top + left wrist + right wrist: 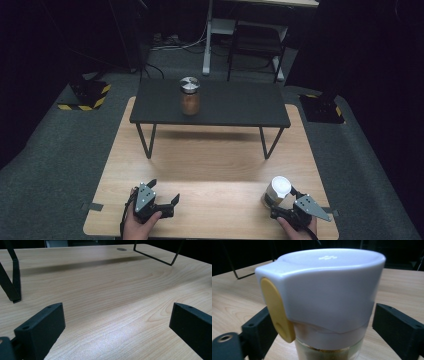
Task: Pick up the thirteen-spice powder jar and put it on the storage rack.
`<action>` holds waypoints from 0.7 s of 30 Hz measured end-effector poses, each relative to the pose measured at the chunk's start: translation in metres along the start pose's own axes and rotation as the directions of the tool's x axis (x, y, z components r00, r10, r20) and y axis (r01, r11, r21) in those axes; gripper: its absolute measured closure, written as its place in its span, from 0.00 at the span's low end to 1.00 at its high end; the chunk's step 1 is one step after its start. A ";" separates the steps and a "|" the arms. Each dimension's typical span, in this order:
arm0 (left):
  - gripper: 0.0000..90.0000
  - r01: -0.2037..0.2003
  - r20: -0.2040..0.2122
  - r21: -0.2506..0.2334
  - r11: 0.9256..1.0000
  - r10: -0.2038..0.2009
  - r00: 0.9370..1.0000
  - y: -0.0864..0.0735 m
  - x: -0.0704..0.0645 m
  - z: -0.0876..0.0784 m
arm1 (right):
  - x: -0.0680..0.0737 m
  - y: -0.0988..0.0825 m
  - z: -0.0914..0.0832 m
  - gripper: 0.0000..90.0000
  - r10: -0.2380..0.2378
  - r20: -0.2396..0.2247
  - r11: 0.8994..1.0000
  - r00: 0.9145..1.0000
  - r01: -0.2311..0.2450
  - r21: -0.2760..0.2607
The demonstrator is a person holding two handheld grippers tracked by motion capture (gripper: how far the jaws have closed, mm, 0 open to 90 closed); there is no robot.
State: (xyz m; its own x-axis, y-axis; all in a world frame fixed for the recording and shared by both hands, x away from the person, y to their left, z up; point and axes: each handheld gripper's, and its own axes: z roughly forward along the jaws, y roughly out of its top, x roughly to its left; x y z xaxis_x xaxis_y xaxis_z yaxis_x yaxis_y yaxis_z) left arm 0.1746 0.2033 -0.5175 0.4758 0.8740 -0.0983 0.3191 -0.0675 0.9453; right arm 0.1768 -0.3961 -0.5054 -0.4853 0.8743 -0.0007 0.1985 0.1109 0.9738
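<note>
A jar with a white flip lid and a yellow tab (278, 192) (324, 297) stands upright near the front right of the wooden table (210, 165); brownish contents show through its glass. My right gripper (284, 202) (319, 322) reaches around it from the near side. Its jaws flank the jar just below the lid, and a thin gap shows at the right jaw. My left gripper (164, 191) (117, 317) rests low at the front left, jaws wide apart with bare wood between them.
A low black shelf (235, 105) on thin wire legs spans the back of the table. On it stands a second jar with a silver lid and brown contents (190, 96). One shelf leg (13, 282) stands ahead of my left gripper.
</note>
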 end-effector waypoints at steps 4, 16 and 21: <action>0.01 -0.001 0.000 -0.003 1.000 0.001 1.000 -0.001 0.000 0.000 | 0.001 -0.001 0.000 0.18 0.000 0.006 1.000 1.000 0.000 -0.010; 0.01 -0.005 -0.001 -0.003 1.000 0.005 1.000 -0.001 -0.001 -0.001 | 0.001 -0.002 0.002 0.29 0.000 0.000 1.000 1.000 0.000 -0.013; 0.01 -0.013 0.000 -0.001 1.000 0.013 1.000 -0.001 -0.001 -0.001 | 0.002 -0.001 0.001 0.33 -0.010 0.001 1.000 1.000 0.010 -0.013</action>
State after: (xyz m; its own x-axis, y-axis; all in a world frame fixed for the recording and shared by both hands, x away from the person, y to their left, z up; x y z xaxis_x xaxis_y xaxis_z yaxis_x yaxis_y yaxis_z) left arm 0.1732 0.2028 -0.5176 0.4795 0.8733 -0.0862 0.3121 -0.0780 0.9468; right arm 0.1765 -0.3937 -0.5068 -0.4862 0.8738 -0.0103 0.1826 0.1131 0.9767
